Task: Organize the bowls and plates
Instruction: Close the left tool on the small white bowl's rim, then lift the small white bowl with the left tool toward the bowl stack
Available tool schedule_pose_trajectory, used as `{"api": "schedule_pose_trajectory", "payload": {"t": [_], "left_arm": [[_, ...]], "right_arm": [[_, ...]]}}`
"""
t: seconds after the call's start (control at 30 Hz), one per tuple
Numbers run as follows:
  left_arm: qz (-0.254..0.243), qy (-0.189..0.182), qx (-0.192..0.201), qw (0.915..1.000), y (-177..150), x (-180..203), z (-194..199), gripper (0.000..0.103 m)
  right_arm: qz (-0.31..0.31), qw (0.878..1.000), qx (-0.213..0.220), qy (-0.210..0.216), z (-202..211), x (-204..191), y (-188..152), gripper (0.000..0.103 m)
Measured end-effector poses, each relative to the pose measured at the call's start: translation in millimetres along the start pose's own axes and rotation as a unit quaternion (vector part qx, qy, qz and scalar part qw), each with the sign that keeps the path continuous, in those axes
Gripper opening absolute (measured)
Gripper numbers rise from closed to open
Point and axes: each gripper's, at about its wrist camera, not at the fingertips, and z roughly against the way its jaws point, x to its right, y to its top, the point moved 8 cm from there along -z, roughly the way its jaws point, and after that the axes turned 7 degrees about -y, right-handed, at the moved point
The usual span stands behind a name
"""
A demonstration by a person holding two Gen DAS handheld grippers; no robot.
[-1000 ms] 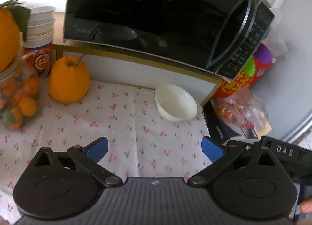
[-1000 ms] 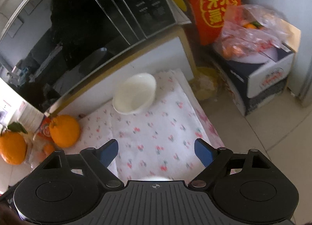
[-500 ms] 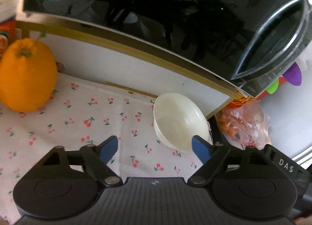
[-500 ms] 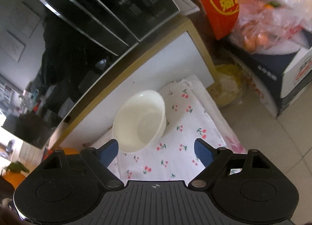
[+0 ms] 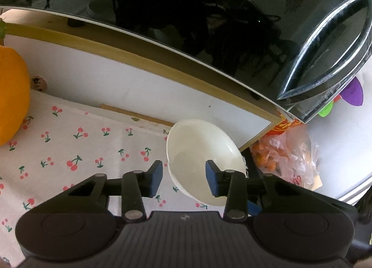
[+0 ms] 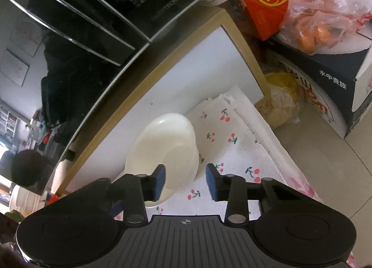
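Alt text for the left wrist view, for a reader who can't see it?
The left tongs are closing astride the near rim of a white bowl, one pad inside, one outside. The bowl sits on a cherry-print cloth below a black microwave; an orange lies left.

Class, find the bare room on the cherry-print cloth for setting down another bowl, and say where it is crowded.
Free: the cherry-print cloth between the orange fruit and the white bowl. Crowded: the bowl's corner, hemmed by the white panel, both grippers and the fruit bag.

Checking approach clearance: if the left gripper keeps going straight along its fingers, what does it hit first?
Likely the white bowl: the closing left gripper already straddles its near rim, one finger inside. Contact unclear.
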Motion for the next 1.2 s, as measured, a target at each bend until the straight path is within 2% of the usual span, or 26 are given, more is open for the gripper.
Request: {"api": "schedule_pose_trajectory", "payload": {"t": [0.1,0.23,0.33,0.77,1.07,1.2], "left_arm": [[-0.002,0.002,0.006,1.0000,1.5,-0.5,-1.6,0.028],[0.000,0.009,0.013,0.9999,4.1,-2.7,-5.3,0.013],[0.007,0.008,0.018,0.9998,5.6,-4.5,-2.0,0.008],[-0.008,0.002,0.020,0.9998,-7.5,14.4,41.8,0.007],[0.038,-0.016,0.022,0.9989,-36.2,16.1,83.5,0.007],[0.038,-0.025,0.022,0.9987,-48.7,22.1,103.4,0.007]], "right_arm": [[-0.008,1.000,0.005,0.003,-1.3,2.6,2.2,0.027],[-0.006,1.000,0.007,0.008,-3.9,2.7,2.5,0.012],[-0.001,1.000,0.010,0.007,0.4,0.5,1.5,0.012],[0.012,1.000,0.009,0.002,47.1,-11.7,-11.1,0.012],[0.053,0.999,0.006,-0.011,93.6,-21.1,-33.2,0.012],[0.064,0.998,0.004,-0.020,111.3,-21.2,-44.7,0.012]]}}
